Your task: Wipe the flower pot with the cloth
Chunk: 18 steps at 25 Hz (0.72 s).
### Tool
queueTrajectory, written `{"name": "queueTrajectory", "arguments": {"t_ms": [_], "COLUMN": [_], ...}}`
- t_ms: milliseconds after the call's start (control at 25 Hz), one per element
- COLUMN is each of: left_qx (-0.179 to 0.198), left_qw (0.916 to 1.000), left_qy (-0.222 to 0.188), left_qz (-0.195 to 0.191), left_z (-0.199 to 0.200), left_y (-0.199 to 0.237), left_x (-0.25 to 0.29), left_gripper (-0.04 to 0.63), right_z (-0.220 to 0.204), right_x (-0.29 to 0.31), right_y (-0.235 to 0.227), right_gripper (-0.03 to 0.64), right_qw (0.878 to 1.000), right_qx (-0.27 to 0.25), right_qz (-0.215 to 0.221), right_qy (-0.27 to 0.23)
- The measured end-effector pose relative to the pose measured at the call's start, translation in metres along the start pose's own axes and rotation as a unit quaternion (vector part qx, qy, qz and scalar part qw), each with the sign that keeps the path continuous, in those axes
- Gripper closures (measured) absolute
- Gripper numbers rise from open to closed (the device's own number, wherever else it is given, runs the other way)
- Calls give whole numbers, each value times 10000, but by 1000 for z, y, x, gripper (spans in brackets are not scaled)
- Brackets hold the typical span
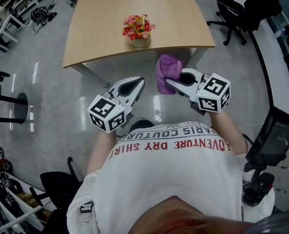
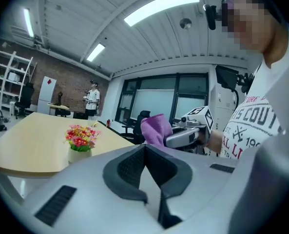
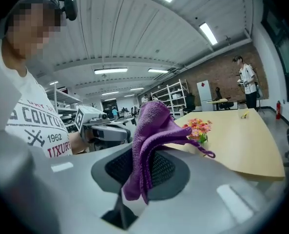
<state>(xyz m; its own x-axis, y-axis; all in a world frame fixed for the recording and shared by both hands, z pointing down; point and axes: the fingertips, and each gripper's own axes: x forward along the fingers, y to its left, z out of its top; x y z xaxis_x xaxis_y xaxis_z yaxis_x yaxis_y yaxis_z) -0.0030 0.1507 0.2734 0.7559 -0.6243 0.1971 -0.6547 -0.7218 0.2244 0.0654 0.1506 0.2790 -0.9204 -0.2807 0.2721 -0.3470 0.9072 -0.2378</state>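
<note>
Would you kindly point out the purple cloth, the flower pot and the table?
purple cloth (image 1: 165,73): head view, middle of the bunched fabric.
flower pot (image 1: 140,43): head view, its front wall.
table (image 1: 100,28): head view, bare top, left part.

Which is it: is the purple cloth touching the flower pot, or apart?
Apart. The head view shows bare tabletop between the flower pot and the cloth in the right gripper.

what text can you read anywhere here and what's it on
"PARIS COUTURE": black print on the person's white T-shirt, upside down in the head view.
"ADVENTURE DRY SHIRT": red print next to it, same shirt.
"1962": same shirt, right gripper view.
"LUXUR", cut off: red, beneath the 1962.
Marker cubes: square patterns only, no words.
</note>
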Motion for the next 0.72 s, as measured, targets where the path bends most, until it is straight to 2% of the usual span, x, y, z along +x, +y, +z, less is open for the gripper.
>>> {"name": "queueTrajectory", "arguments": {"t_ms": [160,320,400,520,720], "left_qx": [90,49,107,217,334], "left_qw": [9999,9999,9998,9997,9993], "left_qy": [-38,132,125,95,157], "left_qz": [-49,-61,-66,-89,-8], "left_z": [7,-9,-22,-45,-79], "left_y": [-27,-41,-63,-108,-195], "left_x": [-8,-4,-43,-124,-236], "left_gripper": [594,594,594,594,594], "right_z": [-15,-40,-52,-63,-100], "right_x": [-19,-31,-26,-17,-33], "right_y": [24,38,86,184,320], "right_gripper": [561,561,561,561,561], "right_qw": [9999,9995,9996,9999,9998], "right_qx": [88,303,253,50,140], "right_qz": [-11,-80,-81,-61,-169], "right_qy": [49,35,29,-72,-26]}}
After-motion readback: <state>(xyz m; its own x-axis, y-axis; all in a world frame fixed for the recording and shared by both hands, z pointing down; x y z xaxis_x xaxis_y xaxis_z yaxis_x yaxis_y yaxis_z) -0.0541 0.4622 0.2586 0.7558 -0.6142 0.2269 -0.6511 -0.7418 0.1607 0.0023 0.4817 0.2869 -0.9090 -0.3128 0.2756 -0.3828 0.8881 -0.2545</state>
